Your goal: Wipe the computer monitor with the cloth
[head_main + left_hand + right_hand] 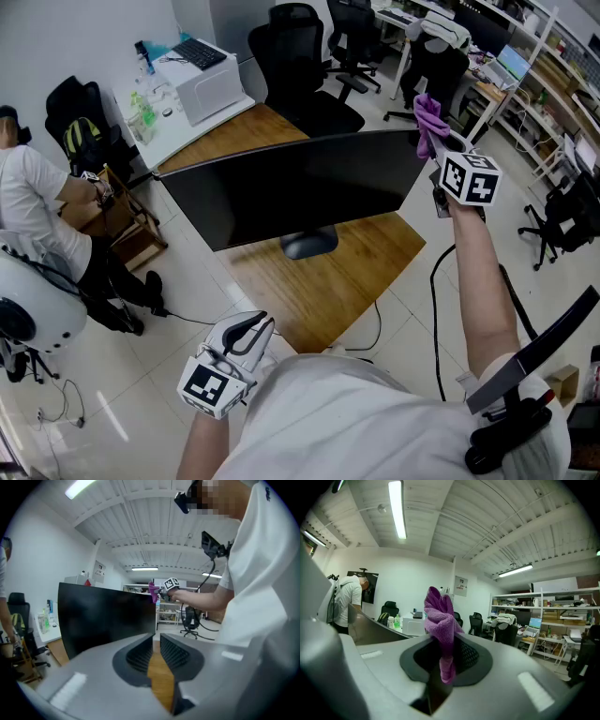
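The monitor point(300, 187) stands at twelve o'clock from the person holding the tools. It is a wide, flat black slab with a matte dark face, seen in the head view from above and behind its top edge. Its rounded dark foot point(307, 244) rests on a desk point(328, 281) of warm wood-grain boards with an angled front edge.

Up at about two o'clock, the right gripper point(433, 150) is raised on an outstretched arm beside the screen's top right corner. Its jaws are clenched on the cloth point(429, 120), a purple, nubbly microfibre rag. In the right gripper view the cloth point(440, 620) is bunched into a soft twisted knot that stands up out of the ribbed black pads, with a short tail hanging below them. I cannot tell whether the cloth actually touches the screen's edge.

Down at seven o'clock, the left gripper point(255, 330) hangs low near the person's waist. In its own view the grey jaws point(156, 641) sit only narrowly apart, holding nothing, with a strip of wood showing through the gap.

Black mesh-backed office chairs point(309, 56) stand at twelve o'clock beyond the desk. A boxy white cabinet point(211, 89) sits at eleven.
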Demonstrator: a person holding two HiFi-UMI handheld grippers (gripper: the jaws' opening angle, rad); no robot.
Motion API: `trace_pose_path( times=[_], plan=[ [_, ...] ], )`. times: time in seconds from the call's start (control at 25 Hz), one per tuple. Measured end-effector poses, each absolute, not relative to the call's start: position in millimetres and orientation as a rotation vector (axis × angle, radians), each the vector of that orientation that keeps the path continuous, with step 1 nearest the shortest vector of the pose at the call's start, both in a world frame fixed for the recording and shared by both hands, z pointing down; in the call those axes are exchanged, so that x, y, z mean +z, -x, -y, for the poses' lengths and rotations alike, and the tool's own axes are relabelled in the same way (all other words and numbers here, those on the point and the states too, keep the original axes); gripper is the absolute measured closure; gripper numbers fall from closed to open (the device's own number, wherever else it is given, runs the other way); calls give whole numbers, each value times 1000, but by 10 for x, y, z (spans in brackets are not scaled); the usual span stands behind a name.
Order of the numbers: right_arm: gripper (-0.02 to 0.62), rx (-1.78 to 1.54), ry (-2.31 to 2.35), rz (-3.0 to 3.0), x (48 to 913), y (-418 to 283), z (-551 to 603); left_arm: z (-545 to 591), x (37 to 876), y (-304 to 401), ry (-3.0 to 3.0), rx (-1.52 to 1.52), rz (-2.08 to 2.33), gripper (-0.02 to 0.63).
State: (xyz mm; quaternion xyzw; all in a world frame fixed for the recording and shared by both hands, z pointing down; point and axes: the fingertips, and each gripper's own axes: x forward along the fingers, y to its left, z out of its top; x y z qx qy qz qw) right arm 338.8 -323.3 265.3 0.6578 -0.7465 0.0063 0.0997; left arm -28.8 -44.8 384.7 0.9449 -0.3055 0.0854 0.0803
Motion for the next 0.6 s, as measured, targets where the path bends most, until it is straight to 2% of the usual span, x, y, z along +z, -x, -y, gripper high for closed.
trace_pose_path(
  times=[0.6],
  plan=[
    [548, -6, -1879, 2227, 2602, -2797, 3234, 361, 3892, 654, -2846, 240, 940, 537]
  ],
)
